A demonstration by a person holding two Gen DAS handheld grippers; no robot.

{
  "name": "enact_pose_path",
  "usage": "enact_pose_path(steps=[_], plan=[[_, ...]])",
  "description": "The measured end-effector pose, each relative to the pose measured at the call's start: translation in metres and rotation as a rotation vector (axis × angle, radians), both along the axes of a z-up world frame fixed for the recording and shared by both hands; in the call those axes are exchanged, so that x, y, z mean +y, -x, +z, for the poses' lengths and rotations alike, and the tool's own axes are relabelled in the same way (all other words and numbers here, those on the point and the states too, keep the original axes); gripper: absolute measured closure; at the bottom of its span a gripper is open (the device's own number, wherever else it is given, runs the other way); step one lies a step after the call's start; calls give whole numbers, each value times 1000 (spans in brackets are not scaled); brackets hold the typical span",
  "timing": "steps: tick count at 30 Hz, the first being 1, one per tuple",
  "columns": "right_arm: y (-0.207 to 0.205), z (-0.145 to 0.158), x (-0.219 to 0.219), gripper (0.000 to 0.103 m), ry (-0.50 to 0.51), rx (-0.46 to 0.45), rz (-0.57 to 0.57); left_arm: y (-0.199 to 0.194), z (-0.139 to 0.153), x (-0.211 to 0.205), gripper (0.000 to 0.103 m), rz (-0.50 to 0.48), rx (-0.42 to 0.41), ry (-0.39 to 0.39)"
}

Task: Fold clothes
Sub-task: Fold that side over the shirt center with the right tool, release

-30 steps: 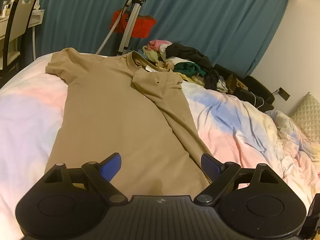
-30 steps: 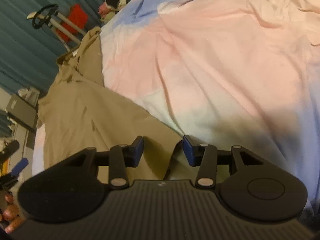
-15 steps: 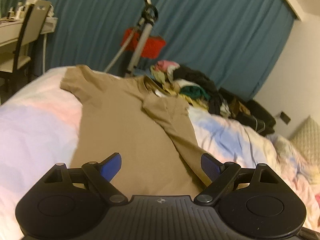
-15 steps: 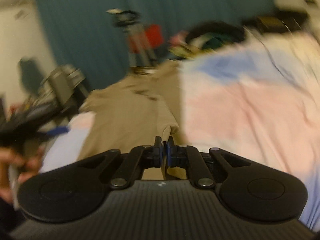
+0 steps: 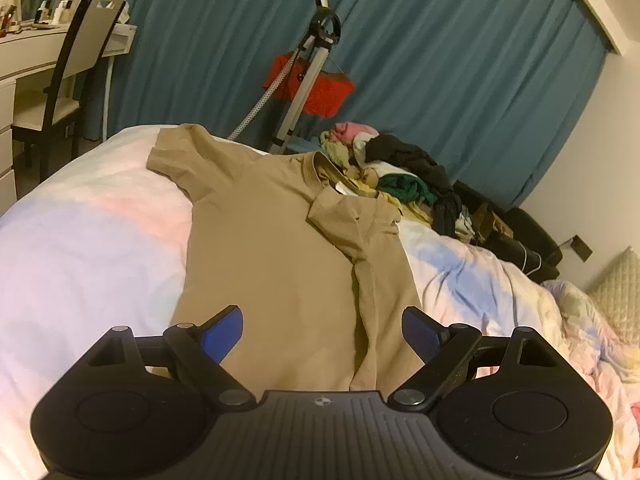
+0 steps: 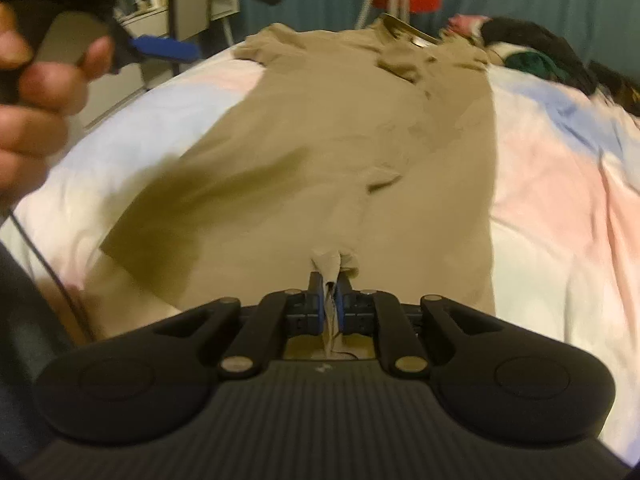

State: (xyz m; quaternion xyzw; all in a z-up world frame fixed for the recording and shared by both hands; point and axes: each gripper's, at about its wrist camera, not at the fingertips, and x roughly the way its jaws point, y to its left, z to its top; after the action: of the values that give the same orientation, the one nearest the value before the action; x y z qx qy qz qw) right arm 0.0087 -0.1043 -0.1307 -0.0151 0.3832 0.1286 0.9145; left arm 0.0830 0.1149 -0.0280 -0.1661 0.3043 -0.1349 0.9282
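Note:
A tan T-shirt (image 5: 280, 248) lies spread on the pastel bedspread, collar at the far end, its right sleeve and side folded inward. My left gripper (image 5: 322, 330) hovers open above the shirt's near hem with nothing between its blue pads. In the right wrist view the same tan T-shirt (image 6: 320, 152) stretches away from me, and my right gripper (image 6: 330, 294) is shut on a pinch of the hem cloth. The left gripper's blue finger (image 6: 164, 46) and the person's hand (image 6: 36, 92) show at upper left there.
A heap of mixed clothes (image 5: 400, 176) lies at the far end of the bed. Behind it stand a garment steamer pole (image 5: 308, 68) and teal curtains. A chair (image 5: 68, 72) and desk are at left, a pillow (image 5: 616, 292) at right.
My right gripper closed on the shirt's hem and swung round to face along the shirt. The left gripper stayed open and rose and tilted slightly.

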Motion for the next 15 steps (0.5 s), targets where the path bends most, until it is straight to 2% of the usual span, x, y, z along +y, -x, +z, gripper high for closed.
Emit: enact_pose_path(steps=[1,2,4,9,15], plan=[[0,1,-3,75,-9,9,-14,0,0,-2,15,-5,1,-6],[2,4,-7,49,-29,4,-21,0,-1,-3,15,-9,1,-12],[9,16,-15,20,-82,-20,-28,1,-2,-7,15,-18,2,-24],[11,48,-34,20,-109,-139,-62,2,-4,-17,15,-34,-4,-72],[-33,73,-74,20,-139,-261,-251,-8,-16,-33,14,-26,4,-141]])
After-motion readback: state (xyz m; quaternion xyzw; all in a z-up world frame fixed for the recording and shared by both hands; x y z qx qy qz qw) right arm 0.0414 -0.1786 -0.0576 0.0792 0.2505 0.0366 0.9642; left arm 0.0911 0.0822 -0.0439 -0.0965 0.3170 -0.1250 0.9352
